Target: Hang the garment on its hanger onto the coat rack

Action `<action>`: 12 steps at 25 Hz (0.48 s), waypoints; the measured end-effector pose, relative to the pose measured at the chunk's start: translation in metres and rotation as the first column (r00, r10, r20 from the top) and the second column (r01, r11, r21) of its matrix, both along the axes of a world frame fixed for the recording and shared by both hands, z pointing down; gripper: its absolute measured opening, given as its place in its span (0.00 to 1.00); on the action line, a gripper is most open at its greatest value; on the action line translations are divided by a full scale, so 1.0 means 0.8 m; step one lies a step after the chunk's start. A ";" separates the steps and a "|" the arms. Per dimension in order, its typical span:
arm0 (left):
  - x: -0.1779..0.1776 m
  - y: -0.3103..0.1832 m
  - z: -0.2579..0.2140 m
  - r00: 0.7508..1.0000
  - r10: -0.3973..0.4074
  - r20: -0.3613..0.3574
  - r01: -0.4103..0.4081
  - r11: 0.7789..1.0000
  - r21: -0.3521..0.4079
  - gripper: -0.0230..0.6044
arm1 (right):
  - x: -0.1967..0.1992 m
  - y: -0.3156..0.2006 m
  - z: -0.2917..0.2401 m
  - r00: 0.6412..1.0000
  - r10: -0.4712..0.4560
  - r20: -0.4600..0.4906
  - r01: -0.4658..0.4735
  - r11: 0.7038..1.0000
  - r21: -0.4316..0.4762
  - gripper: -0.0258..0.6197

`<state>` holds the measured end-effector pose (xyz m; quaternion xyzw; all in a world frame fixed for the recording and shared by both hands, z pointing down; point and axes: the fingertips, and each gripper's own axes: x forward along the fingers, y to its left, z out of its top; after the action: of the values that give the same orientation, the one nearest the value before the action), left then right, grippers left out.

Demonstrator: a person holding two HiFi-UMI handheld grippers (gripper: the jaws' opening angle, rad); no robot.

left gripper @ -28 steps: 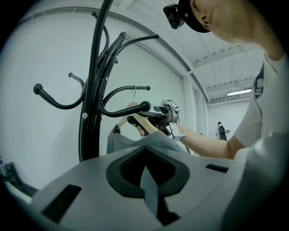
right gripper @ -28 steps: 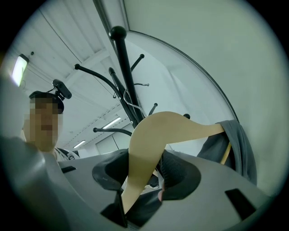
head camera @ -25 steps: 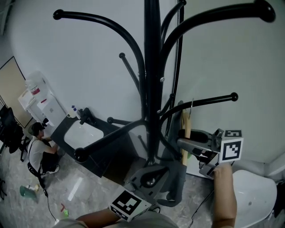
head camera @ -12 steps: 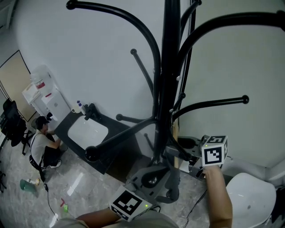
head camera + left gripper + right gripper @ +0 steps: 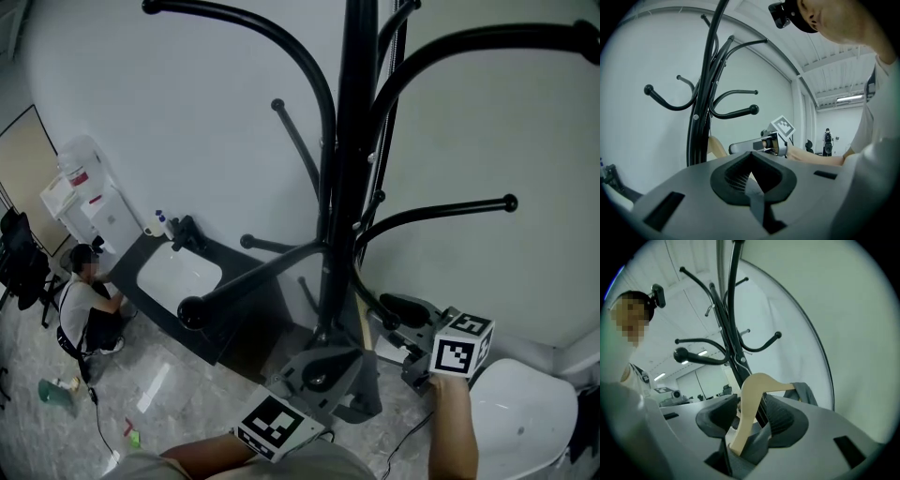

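Observation:
The black coat rack (image 5: 342,141) rises up the middle of the head view, with curved arms spreading left and right. My right gripper (image 5: 384,314) is low beside the pole, shut on the pale wooden hanger (image 5: 361,323). In the right gripper view the hanger (image 5: 750,404) stands between the shut jaws, with the grey garment (image 5: 806,392) draped behind it. My left gripper (image 5: 328,352) sits below the pole. In its own view a strip of the grey garment (image 5: 754,194) is pinched between its jaws. No hanger hook shows on any arm.
A person (image 5: 84,300) sits on the floor at far left, near a water dispenser (image 5: 89,202). A dark table with a white panel (image 5: 178,277) stands behind the rack. A white rounded seat (image 5: 520,412) is at bottom right. A white wall is close behind.
My right gripper and the hanger have dropped lower and to the right of the pole. The left gripper has stayed under the rack. The view has shifted slightly.

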<state>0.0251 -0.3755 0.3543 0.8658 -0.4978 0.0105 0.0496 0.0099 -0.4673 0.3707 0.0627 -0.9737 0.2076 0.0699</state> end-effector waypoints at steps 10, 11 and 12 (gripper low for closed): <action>0.015 -0.005 -0.002 0.999 0.038 -0.007 -0.039 0.999 -0.016 0.04 | 0.054 0.052 -0.021 0.969 0.217 0.115 -0.218 0.976 -0.005 0.06; 0.016 -0.005 -0.002 0.999 0.040 -0.007 -0.040 0.999 -0.016 0.04 | 0.055 0.055 -0.020 0.968 0.222 0.119 -0.222 0.975 -0.008 0.06; 0.017 -0.005 -0.002 0.999 0.042 -0.005 -0.042 0.999 -0.014 0.04 | 0.056 0.058 -0.019 0.966 0.224 0.126 -0.224 0.974 -0.016 0.06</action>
<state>0.0385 -0.3797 0.3529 0.8757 -0.4793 0.0132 0.0567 0.0548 -0.4212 0.3554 0.1589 -0.9626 0.2187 -0.0160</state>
